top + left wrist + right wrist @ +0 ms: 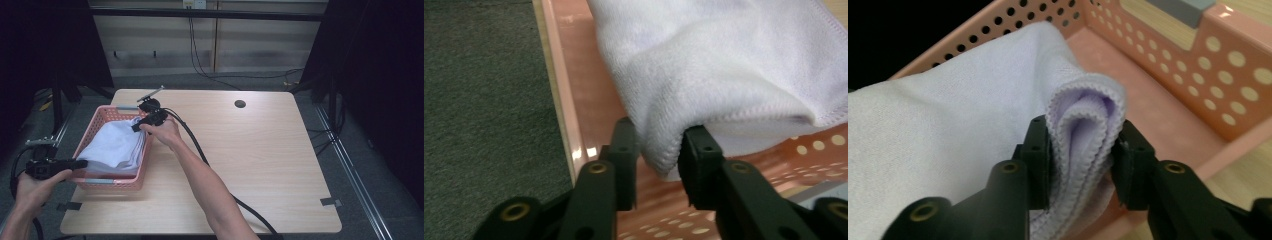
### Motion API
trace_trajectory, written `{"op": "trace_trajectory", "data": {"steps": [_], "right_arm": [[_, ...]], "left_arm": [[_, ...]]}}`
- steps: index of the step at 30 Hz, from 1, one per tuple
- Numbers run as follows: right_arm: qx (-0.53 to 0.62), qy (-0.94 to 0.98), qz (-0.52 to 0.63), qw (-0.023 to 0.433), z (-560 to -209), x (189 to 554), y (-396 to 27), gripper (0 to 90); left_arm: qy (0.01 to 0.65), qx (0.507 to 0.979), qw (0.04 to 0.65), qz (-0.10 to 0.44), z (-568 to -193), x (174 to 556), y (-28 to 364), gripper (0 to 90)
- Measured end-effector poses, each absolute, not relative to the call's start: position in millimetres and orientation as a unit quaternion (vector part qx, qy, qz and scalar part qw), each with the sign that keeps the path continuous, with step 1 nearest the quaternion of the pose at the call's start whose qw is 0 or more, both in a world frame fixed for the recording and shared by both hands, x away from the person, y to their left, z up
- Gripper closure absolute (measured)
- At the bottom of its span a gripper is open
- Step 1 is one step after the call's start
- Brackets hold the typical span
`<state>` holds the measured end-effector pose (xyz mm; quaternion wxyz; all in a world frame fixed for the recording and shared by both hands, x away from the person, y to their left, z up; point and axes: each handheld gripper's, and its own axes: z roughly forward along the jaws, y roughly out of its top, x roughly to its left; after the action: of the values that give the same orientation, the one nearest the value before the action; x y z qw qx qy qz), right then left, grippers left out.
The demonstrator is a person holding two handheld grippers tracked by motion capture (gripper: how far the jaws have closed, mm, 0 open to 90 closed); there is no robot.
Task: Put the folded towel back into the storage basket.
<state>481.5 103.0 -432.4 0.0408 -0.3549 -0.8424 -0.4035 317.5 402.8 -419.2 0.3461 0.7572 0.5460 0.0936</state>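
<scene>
A white folded towel (116, 145) lies in the pink perforated basket (109, 183) at the table's left side. My left gripper (80, 164) reaches in from the basket's near left. In the left gripper view its jaws pinch a soft corner of the towel (704, 75) just above the basket floor (589, 95). My right gripper (136, 127) is at the basket's far right corner. Its jaws sit on both sides of the towel's stitched, folded edge (1083, 125), which bulges out above them, next to the basket wall (1198, 55).
The basket stands on a light wooden table (250, 160) with a round cable hole (240, 104) at the back. Black cables (195, 145) trail from the right gripper across the table. Dark floor lies left of the table edge (479, 100).
</scene>
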Motion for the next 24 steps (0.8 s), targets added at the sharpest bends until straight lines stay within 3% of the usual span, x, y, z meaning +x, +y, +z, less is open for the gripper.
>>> {"op": "trace_trajectory", "data": {"steps": [8,14,24], "right_arm": [[-0.361,-0.832,-0.421,0.019,-425,481,97,42.3],[-0.349,-0.824,-0.446,0.016,-415,478,87,38.3],[-0.326,-0.818,-0.474,0.008,-404,463,45,39.6]], "left_arm": [[0.536,0.751,0.371,0.109,-408,306,402,50.2],[0.512,0.757,0.387,0.119,-402,297,383,49.9],[0.466,0.764,0.426,0.129,-390,280,341,50.4]]}}
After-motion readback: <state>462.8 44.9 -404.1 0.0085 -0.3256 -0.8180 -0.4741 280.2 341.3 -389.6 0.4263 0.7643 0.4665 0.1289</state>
